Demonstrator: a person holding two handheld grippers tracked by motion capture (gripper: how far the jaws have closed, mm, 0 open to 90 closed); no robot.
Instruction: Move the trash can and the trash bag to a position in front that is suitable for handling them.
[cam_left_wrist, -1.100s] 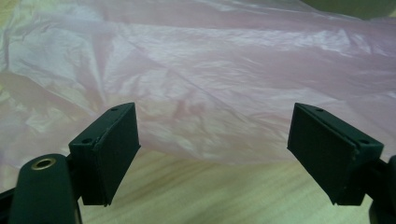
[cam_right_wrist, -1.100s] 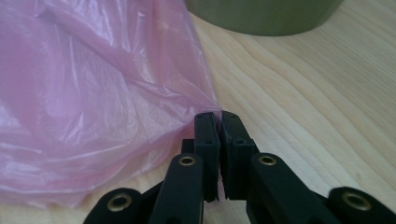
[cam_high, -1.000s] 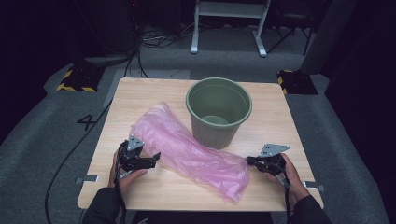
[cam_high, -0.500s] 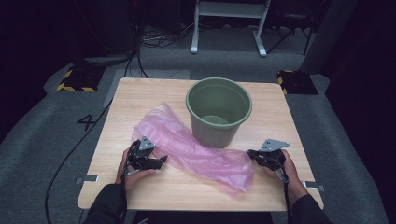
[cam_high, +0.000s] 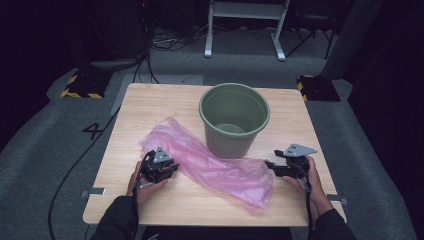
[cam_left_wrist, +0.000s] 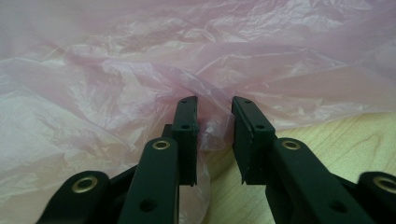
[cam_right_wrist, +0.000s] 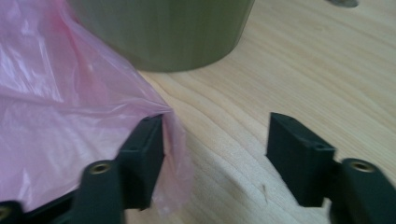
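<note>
- A pink plastic bag (cam_high: 210, 167) is lying crumpled across the near half of the wooden bench (cam_high: 150, 102), stretching from the person's left to the right, with its middle touching the foot of a green bucket (cam_high: 234, 120).
- The left claw (cam_high: 167, 169) is resting at the bag's left end; in the left gripper view its jaws are standing a little apart with a fold of the film (cam_left_wrist: 212, 130) bunching between them, not yet pinched tight.
- The right claw (cam_high: 270, 165) is sitting at the bag's right end with its jaws wide apart; in the right gripper view one jaw is touching the bag's edge (cam_right_wrist: 170, 121) while the other is hovering over bare wood, so it is gripping nothing.
- The bag is looking thin, very light and limp, probably slippery; it will likely sag and slide rather than keep any shape.
- A gathered fold or the doubled edge is seeming the best place to grip, since a single layer may slip out or tear.
- The bucket is standing upright and empty, looking stiff and steady.
</note>
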